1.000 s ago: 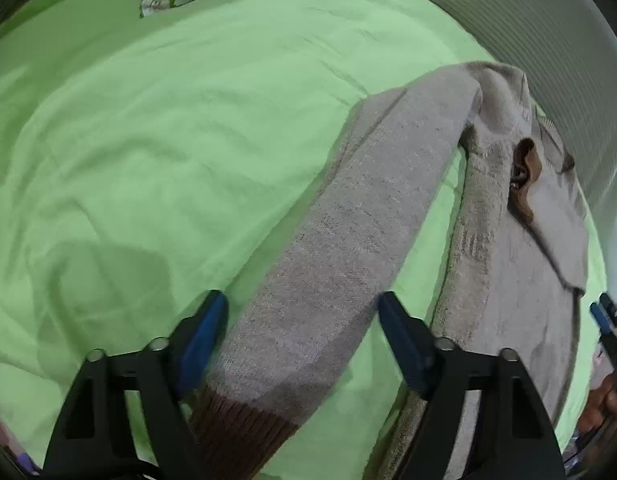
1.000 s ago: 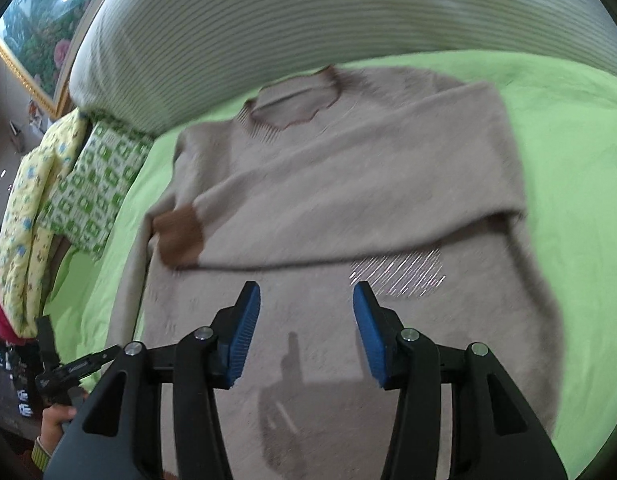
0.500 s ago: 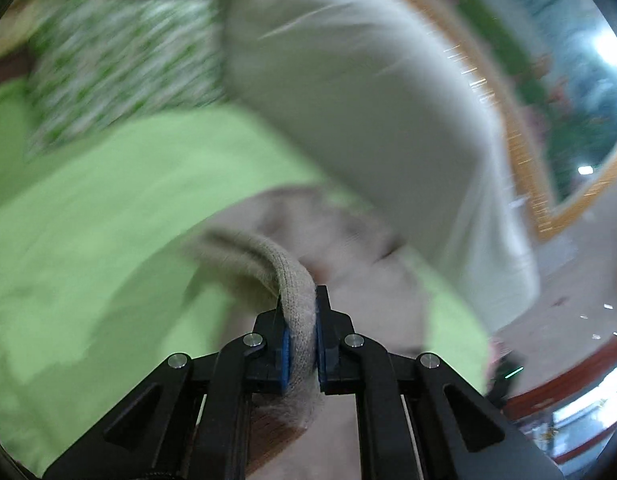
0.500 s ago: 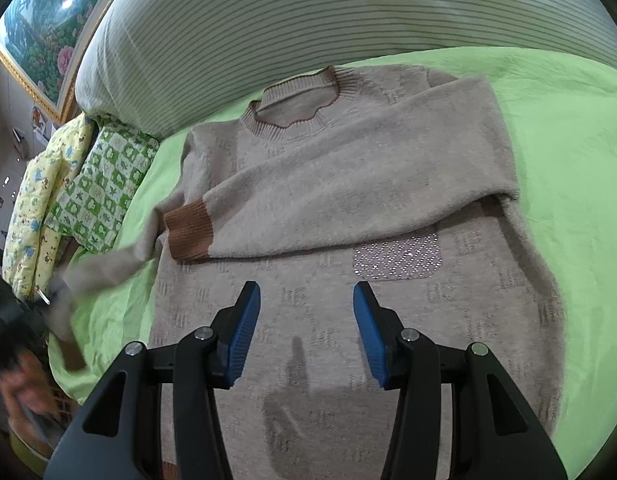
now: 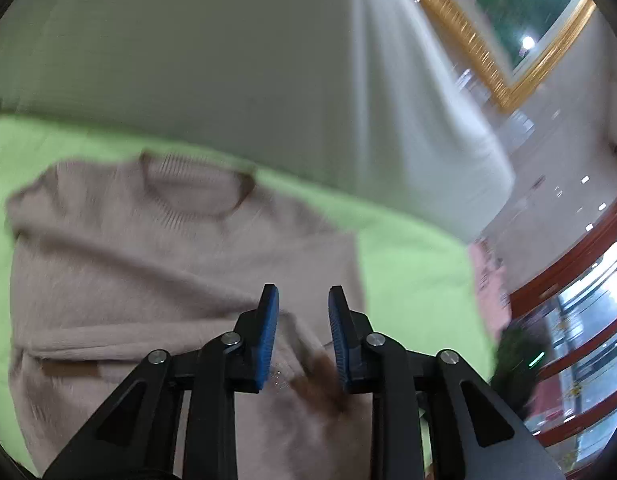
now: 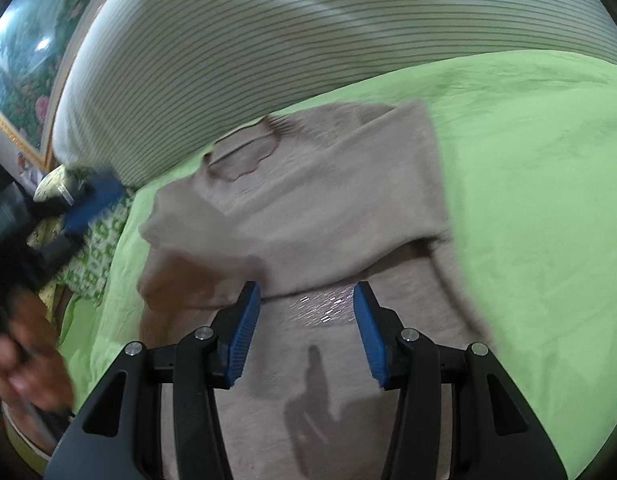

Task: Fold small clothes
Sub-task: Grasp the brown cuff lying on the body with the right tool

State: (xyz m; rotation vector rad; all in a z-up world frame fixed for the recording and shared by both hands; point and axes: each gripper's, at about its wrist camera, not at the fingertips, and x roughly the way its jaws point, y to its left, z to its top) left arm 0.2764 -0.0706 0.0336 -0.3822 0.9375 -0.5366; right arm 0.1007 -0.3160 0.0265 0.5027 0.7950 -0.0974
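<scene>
Sweater (image 6: 308, 208), beige knit with a darker-trimmed round neckline, lying flat on a light green bedsheet (image 6: 528, 168) with its collar toward a large striped pillow (image 6: 308, 40). Both sleeves are folded across the chest: in the right wrist view one sleeve runs from the right shoulder toward the left, and a second fold overlaps it on the left side; motion blur softens the edges of both. A small sparkling patch (image 6: 324, 304) shows on the front of the garment just below the folded sleeves. Right gripper (image 6: 306, 322) hovers above the lower body of the sweater with its blue-padded jaws spread wide and nothing between them; its shadow falls on the knit beneath. Left gripper (image 5: 302, 340) is likewise released, jaws parted with a clear gap, poised over the sweater (image 5: 148, 264); a brown sleeve cuff (image 5: 320, 380) lies on the fabric just under and between the jaws, not clamped. In the left wrist view the bedsheet (image 5: 408, 272) borders the garment on the right, and the pillow (image 5: 228, 60) fills the upper field. At the left edge of the right wrist view, a blurred hand (image 6: 24, 356) and part of the other gripper appear beside a green patterned cloth (image 6: 96, 256). A gold-framed painting (image 6: 16, 68) hangs behind the pillow.
</scene>
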